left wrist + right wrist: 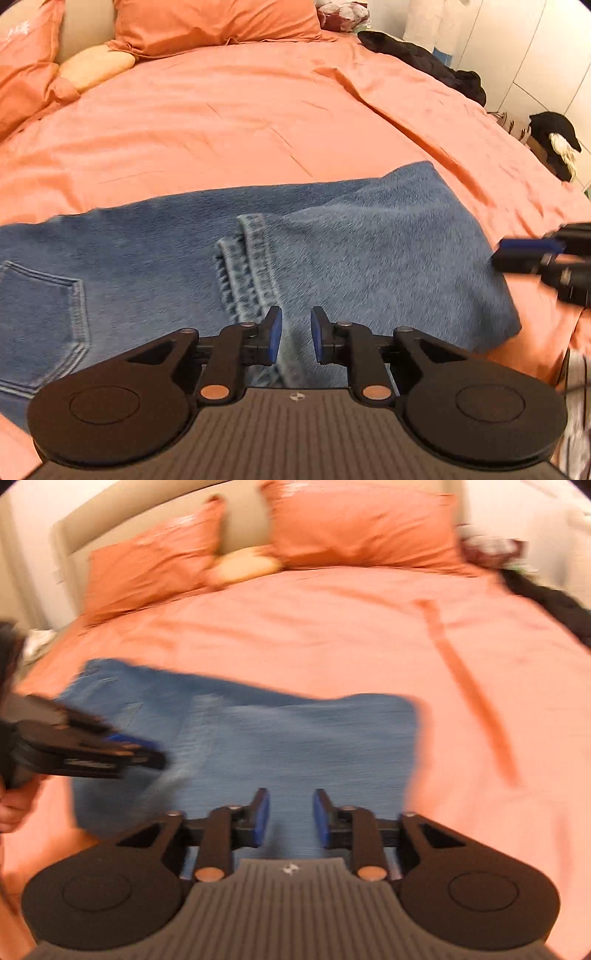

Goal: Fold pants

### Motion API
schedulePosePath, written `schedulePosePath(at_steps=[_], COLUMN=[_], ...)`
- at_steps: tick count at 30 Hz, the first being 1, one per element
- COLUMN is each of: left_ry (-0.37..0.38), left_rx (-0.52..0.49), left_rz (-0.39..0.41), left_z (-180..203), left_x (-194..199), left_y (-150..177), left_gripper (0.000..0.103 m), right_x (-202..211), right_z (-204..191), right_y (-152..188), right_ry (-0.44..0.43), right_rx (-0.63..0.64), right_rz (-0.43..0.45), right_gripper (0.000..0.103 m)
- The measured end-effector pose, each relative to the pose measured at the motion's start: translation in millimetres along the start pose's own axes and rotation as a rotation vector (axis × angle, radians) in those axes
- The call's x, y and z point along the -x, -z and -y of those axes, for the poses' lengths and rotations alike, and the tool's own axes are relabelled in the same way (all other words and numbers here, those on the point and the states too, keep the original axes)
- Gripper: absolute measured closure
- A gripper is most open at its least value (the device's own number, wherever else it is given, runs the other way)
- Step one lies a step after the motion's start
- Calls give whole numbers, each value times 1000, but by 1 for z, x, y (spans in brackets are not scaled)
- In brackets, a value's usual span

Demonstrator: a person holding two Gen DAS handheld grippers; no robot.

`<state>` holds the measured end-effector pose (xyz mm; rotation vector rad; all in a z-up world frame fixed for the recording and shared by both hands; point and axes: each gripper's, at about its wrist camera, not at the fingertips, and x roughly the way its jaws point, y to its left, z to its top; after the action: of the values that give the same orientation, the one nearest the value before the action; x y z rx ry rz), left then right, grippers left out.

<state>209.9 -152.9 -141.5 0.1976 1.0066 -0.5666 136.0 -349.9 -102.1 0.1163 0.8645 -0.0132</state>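
Blue jeans (351, 240) lie folded across the near part of an orange bed (240, 122), back pocket (40, 306) to the left and leg hems (251, 258) laid over the middle. My left gripper (296, 336) hovers just above the denim near the hems, its jaws a little apart with nothing pinched. My right gripper (502, 254) comes in from the right at the jeans' folded edge. In the blurred right wrist view, the right gripper (291, 818) is open over the jeans (314, 731), and the left gripper (157, 757) is low at the left.
Orange pillows (214, 22) and a beige cushion (96, 66) lie at the headboard. Dark clothes (424, 55) are heaped on the bed's far right edge, with a white wardrobe (535, 55) beyond. A hand (11, 812) holds the left gripper's handle.
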Motion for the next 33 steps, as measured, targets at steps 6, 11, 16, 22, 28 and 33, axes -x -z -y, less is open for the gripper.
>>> schedulePosePath(at_steps=[6,11,16,22,28,33], left_ry=[-3,5,38,-127,-145,-170], left_rx=[-48,-72,-64,-72,50,3], left_rz=[17,23,19,-69,-149,-177], left_z=[25,36,36,27,-12,-9], left_x=[-10,-21,-37,-75,-82,-77], left_y=[-25,-44,-51,-49,-44,-36], left_gripper=[81,81,81,85,97,97], right_x=[-19,-70,-123,-128,-103,-94], right_z=[59,42,31,16,28,42], right_y=[-14,-25,-27,-33,-40,-58], right_ry=[11,-29,-59,-30,-61,-28], right_rx=[-53,9,0,106,131,110], right_rz=[16,-23,-143,-167,-132,-82], right_gripper=[91,95,103,103,103,103])
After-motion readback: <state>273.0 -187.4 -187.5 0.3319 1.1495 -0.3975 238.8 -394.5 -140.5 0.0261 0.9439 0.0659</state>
